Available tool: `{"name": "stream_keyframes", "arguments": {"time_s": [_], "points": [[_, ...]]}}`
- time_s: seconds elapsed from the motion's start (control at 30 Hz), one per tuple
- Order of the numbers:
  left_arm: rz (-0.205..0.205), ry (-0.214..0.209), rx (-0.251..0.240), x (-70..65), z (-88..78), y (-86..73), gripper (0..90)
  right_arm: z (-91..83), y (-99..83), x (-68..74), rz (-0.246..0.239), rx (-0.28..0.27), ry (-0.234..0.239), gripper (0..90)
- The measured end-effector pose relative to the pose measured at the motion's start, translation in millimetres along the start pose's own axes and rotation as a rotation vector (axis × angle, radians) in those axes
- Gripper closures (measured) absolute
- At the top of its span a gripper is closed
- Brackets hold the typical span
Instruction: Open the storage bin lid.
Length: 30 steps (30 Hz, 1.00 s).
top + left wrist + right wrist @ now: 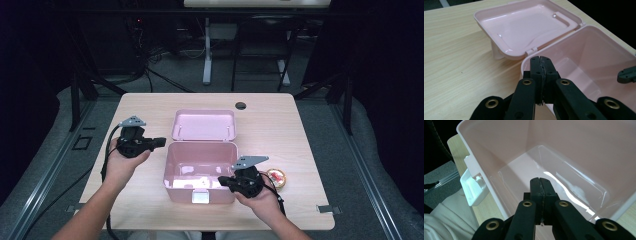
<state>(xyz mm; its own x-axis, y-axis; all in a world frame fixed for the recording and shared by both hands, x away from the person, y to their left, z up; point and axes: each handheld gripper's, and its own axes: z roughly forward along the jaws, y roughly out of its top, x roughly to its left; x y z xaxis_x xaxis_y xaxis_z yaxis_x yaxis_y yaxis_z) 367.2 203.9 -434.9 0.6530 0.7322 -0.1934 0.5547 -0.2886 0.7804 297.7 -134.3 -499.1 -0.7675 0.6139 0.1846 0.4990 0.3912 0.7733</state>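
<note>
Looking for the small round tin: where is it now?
In the high view, the round tin lies on the table, right of the pink box, beside the right hand-held gripper.

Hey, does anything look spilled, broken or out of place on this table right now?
Nothing stands out. The pink box sits square on the table, empty, with its lid folded back flat. A small round tin lies right of it, intact.

box (200, 170) pale pink, glossy inside with white glare; lid (203, 125) same pink. latch (474, 187) on box front white. table (150, 107) light wood, fine grain pattern, dark round hole (240, 105). left gripper (159, 142) and right gripper (223, 181) black, brass-coloured rivets, grey top plates. small round thing (276, 177) red, yellow and white. floor grey.
</note>
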Motion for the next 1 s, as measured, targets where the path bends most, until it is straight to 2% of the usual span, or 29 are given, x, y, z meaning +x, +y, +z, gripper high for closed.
{"name": "stream_keyframes", "arguments": {"time_s": [0.17,0.2,0.57,0.8,1.0], "points": [[0.021,0.010,-0.012,-4.0,-3.6,-9.7,80.2,0.0,-0.1,0.0,0.006,-0.006,0.002,89.2],[0.014,0.013,-0.015,-5.2,-4.2,-10.8,77.8,0.0,-0.1,-0.3,0.006,-0.010,0.005,87.2],[0.027,-0.026,-0.017,-12.4,-10.6,-18.4,64.7,-3.8,2.0,-0.1,0.009,-0.017,0.007,78.2],[0.025,-0.055,-0.025,-17.1,-13.4,-24.3,60.2,-7.9,4.1,0.3,-0.002,-0.033,0.006,73.6],[0.035,-0.039,-0.024,-17.4,-17.9,-30.6,59.4,-13.4,8.5,0.3,-0.006,-0.030,0.012,68.9]]}}
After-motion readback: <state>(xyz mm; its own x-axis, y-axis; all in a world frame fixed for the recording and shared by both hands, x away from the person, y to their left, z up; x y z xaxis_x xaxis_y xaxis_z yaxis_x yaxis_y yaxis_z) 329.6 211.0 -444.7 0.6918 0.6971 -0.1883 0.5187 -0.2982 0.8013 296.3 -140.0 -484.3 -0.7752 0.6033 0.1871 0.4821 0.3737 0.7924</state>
